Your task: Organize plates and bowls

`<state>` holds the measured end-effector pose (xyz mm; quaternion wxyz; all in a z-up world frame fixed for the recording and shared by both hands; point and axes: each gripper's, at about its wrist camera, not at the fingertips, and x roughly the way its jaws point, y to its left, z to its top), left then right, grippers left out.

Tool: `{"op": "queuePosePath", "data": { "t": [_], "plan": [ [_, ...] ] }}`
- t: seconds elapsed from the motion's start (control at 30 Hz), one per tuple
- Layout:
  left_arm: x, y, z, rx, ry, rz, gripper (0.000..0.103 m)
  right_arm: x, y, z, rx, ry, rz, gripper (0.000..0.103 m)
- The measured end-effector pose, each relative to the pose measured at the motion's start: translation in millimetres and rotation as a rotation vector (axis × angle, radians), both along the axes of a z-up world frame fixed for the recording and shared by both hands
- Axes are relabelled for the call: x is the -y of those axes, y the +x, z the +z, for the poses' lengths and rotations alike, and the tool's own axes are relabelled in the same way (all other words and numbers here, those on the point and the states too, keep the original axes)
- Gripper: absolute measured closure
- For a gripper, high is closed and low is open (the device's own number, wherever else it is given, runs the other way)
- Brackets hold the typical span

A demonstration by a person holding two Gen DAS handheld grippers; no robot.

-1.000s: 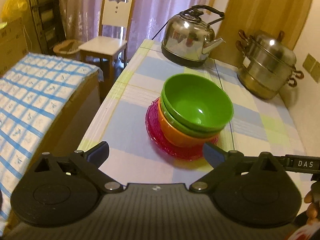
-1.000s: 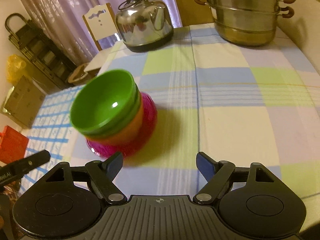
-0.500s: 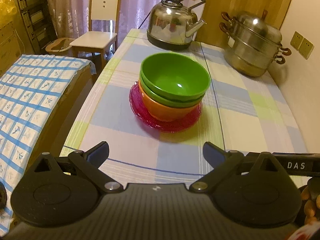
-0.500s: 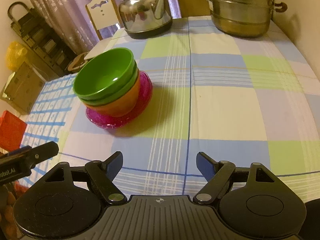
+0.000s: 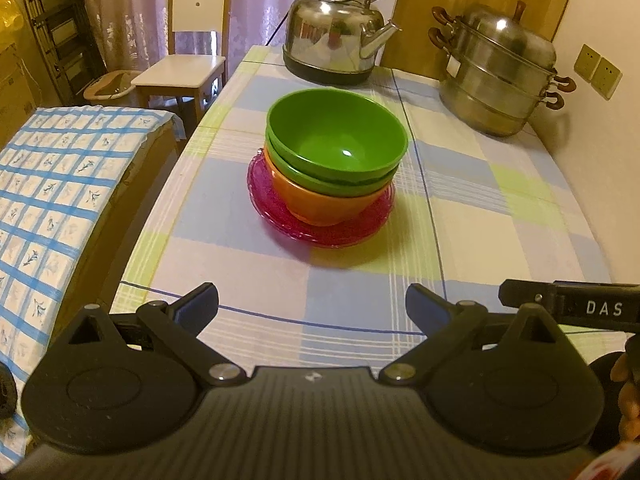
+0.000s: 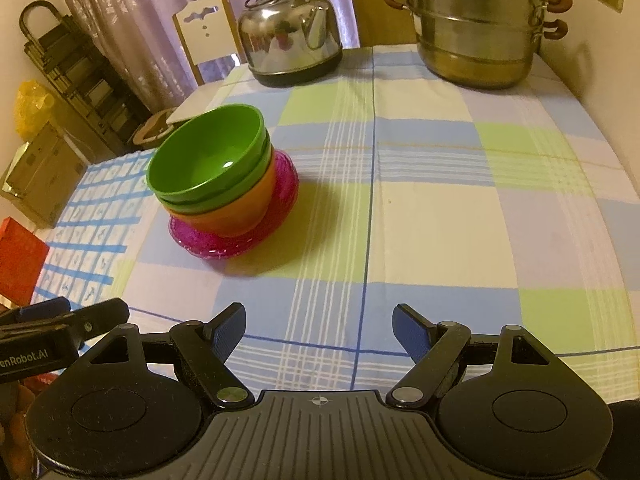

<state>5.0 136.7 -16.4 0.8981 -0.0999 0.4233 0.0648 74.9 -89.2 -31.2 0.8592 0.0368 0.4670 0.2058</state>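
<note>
The bowls (image 5: 335, 148) are nested on the plate (image 5: 320, 216) at the counter's (image 5: 500, 240) left side. Both grippers, left (image 5: 312, 304) and right (image 6: 319, 326), are held near with jaws released and empty. The stack appears finished; it should be left undisturbed as the grippers are withdrawn.

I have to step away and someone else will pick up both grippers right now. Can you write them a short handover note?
Left gripper: jaws open, holding nothing, back from the dishes at the near table edge.
Right gripper: jaws open, holding nothing, over bare tablecloth to the right of the dishes.
Dishes: one stack on the table's left half. Pink plate at the bottom, orange bowl on it, two green bowls nested on top.
Kettle and steamer pot stand at the far end, apart from the stack.
Done: all visible plates and bowls are stacked.
Left: no loose dishes in view; probably nothing remains.
</note>
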Motion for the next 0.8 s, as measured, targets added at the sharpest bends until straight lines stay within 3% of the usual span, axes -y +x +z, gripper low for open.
{"op": "queuePosePath", "data": {
  "t": [0.33, 0.8],
  "plan": [
    [3, 2, -3, -0.011, -0.035, 0.005, 0.004, 1, -2, 3, 0.025, -0.003, 0.001, 0.023],
    [10, -1, -3, -0.007, -0.023, 0.016, 0.004, 12, -3, 2, 0.028, 0.003, -0.014, 0.023]
  ]
}}
